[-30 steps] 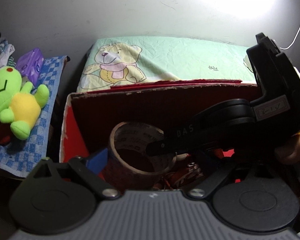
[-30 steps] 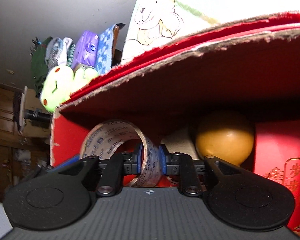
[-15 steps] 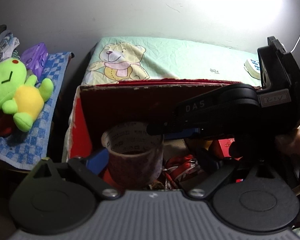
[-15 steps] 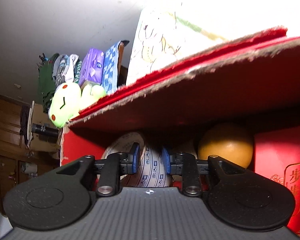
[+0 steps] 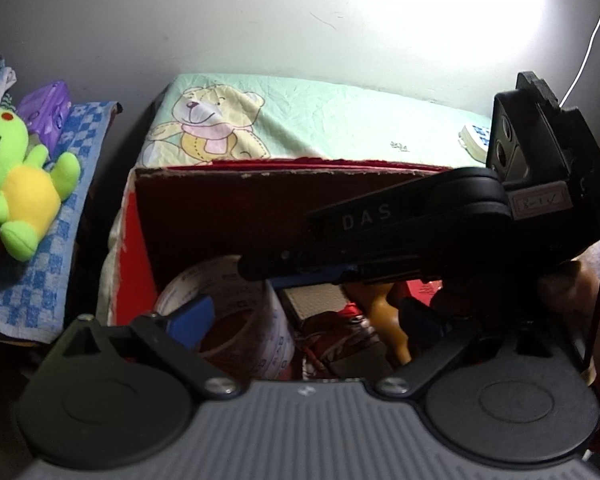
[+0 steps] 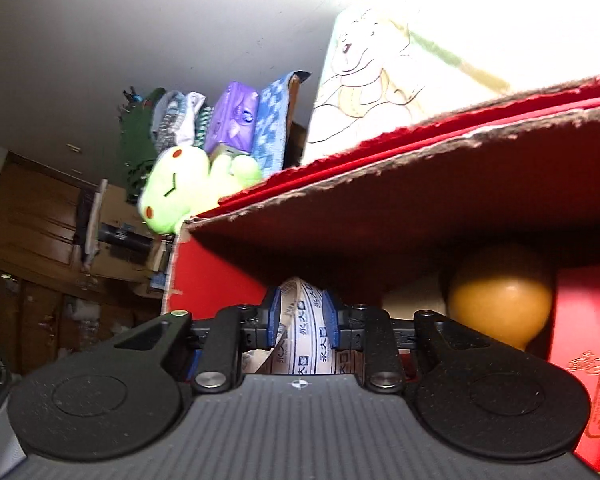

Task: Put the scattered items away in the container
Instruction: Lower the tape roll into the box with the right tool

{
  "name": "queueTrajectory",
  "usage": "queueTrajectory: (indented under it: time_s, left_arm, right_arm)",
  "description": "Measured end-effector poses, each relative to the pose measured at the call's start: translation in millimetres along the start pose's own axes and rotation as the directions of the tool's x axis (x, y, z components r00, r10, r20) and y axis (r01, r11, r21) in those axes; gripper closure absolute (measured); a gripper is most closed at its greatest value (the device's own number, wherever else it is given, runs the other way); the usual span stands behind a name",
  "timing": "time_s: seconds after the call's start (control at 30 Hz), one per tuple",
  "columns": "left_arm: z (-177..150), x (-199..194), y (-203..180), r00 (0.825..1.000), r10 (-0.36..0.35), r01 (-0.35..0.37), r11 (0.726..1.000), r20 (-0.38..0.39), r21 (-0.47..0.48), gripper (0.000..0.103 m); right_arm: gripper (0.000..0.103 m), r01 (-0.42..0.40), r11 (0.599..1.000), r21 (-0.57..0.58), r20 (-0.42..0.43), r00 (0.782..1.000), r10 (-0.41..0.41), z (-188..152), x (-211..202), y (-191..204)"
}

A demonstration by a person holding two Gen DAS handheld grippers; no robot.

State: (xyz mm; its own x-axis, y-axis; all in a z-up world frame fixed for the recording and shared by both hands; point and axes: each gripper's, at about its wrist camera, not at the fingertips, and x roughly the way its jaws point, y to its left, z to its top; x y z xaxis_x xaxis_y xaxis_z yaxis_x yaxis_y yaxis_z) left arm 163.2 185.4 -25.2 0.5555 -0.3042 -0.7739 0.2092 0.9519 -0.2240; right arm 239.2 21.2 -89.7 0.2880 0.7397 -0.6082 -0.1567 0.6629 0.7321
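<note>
Tape roll (image 6: pixel 305 330), white with blue print, pinched by right jaws inside red box (image 6: pixel 220 280); left jaws opening, empty.

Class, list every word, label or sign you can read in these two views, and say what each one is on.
"DAS": on the right gripper, along its arm.
"永大": repeated on the tape roll.
Gold characters on the red packet: partly cut off, unreadable.
Handwritten white label on the gripper: illegible.
Small mark on the bear cloth: too small.

Black grippers (image 6: pixel 300 316) with blue finger pads (image 6: pixel 274 316), silver screws (image 6: pixel 210 380), ribbed grey housings, white "DAS" lettering (image 5: pixel 366 218).
</note>
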Motion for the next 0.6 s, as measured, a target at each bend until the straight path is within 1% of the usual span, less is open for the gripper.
queueTrajectory:
  time_s: [0.1,0.17,0.27,0.37,0.5,0.57,0.6]
  left_arm:
    - [-0.9,4.2,-4.0,1.0,0.017,-0.017,0.999,0.001,0.027,0.002]
    - [-1.2,4.9,-5.3,1.0,0.019,-0.019,0.999,0.004,0.033,0.001]
    - [-1.6,3.2,-4.7,1.0,0.006,-0.005,0.999,-0.006,0.04,0.001]
    - [-1.9,-5.7,0.1,0.998,-0.045,0.045,0.999,-0.035,0.025,0.002]
    - [-5.9,-19.2,3.2,0.986,-0.156,0.156,0.988,-0.065,0.004,0.002]
    - [-9.0,-16.9,1.4,0.979,-0.181,0.182,0.983,-0.091,0.006,0.002]
    - [-10.7,-14.9,-1.5,0.979,-0.178,0.181,0.983,-0.097,0.017,0.002]
  right_arm:
    - [0.076,0.034,0.999,0.011,-0.006,0.999,-0.034,0.3,1.0,-3.2]
    - [0.076,0.028,0.999,0.03,-0.008,1.0,-0.028,1.0,0.4,-5.8]
    - [0.076,-0.008,0.999,0.053,0.002,1.0,0.008,2.4,-2.9,-9.1]
    - [0.076,-0.043,0.994,0.096,0.019,0.999,0.041,2.9,-6.1,-14.5]
    - [0.076,-0.061,0.989,0.137,0.031,0.998,0.057,2.5,-5.9,-17.8]
    - [0.076,-0.056,0.99,0.127,0.028,0.998,0.053,1.7,-5.9,-15.8]
    - [0.076,-0.052,0.992,0.116,0.025,0.998,0.049,1.9,-5.3,-13.9]
